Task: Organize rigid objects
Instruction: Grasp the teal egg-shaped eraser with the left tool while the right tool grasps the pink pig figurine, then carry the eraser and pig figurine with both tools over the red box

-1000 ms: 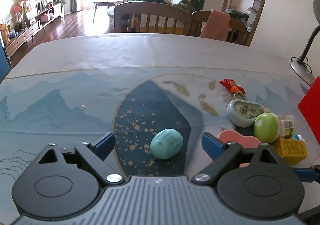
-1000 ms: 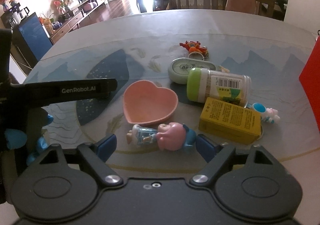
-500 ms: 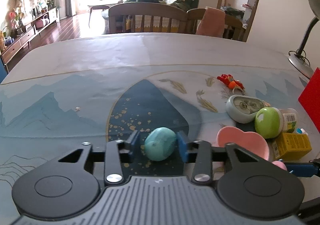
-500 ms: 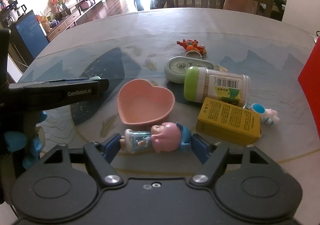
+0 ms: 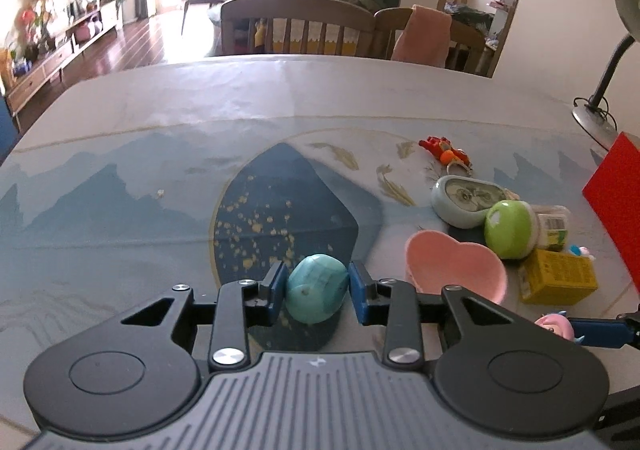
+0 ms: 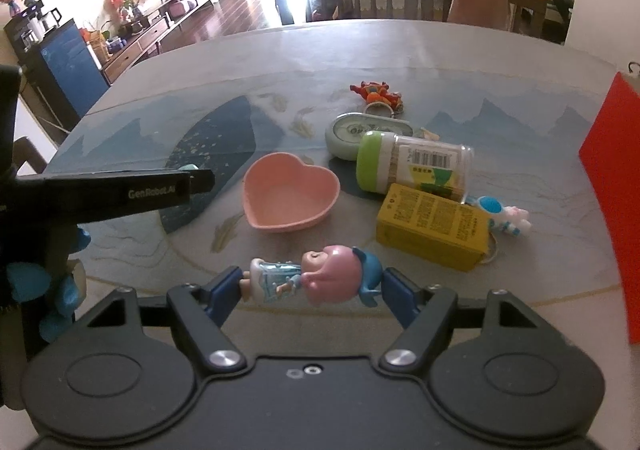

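Currently both grippers loaded. Right gripper [image 6: 314,284], lower centre of its frame, jaws clamp the pink-haired doll [image 6: 316,280] end to end; left gripper [image 5: 317,292] jaws narrow on the teal stone [image 5: 316,293], bottom centre. Lift straight, keep squeeze steady, clear the pink heart bowl [image 6: 290,193]. Readable: "GenRobot.AI" on left gripper's side.

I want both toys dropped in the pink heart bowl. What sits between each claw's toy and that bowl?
Nothing visible. The turquoise egg in the left claw and the doll in the right claw each face bare tabletop before the bowl.
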`<move>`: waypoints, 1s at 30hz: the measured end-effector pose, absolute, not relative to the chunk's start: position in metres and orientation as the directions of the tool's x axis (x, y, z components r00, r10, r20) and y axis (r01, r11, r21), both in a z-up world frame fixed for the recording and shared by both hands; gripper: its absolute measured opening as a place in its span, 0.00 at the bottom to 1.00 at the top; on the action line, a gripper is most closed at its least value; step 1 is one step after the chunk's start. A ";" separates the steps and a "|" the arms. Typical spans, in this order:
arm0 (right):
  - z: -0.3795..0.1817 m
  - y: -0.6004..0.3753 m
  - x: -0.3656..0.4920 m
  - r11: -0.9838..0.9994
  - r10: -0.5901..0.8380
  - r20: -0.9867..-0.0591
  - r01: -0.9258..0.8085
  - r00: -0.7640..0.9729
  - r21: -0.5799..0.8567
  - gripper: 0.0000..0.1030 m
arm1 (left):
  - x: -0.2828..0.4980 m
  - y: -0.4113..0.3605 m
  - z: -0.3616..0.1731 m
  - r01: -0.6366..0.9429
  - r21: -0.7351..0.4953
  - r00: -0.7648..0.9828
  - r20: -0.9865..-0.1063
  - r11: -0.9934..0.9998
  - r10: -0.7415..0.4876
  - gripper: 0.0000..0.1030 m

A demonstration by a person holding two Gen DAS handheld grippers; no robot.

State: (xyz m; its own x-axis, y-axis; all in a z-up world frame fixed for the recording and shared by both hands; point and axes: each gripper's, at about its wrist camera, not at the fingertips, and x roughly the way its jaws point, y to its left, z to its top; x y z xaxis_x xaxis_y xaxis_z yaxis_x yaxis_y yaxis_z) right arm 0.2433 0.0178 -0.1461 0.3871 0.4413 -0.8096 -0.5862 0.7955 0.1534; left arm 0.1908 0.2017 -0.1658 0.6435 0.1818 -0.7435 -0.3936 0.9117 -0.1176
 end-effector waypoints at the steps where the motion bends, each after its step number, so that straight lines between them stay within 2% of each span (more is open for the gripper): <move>1: -0.143 0.016 0.242 0.792 0.444 -0.809 -0.591 0.386 0.153 0.73 | 0.189 0.200 -0.164 -0.396 -0.123 0.640 -0.747 0.910 0.177 0.32; 20: -0.053 -0.066 0.233 0.774 0.522 -0.724 -0.607 0.450 0.180 0.73 | 0.166 0.131 -0.070 -0.321 -0.193 0.685 -0.723 0.927 0.087 0.32; 30: -0.029 -0.128 0.256 0.796 0.530 -0.682 -0.573 0.504 0.195 0.73 | 0.178 0.073 -0.036 -0.246 -0.197 0.695 -0.718 0.949 0.032 0.32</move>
State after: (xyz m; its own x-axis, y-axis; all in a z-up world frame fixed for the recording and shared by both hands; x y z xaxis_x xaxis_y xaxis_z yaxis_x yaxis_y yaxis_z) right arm 0.2557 -0.1284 -0.0288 0.5040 0.5303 -0.6817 -0.5734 0.7957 0.1950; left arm 0.1778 0.0728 -0.0358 0.6954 0.0316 -0.7179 -0.2463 0.9490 -0.1968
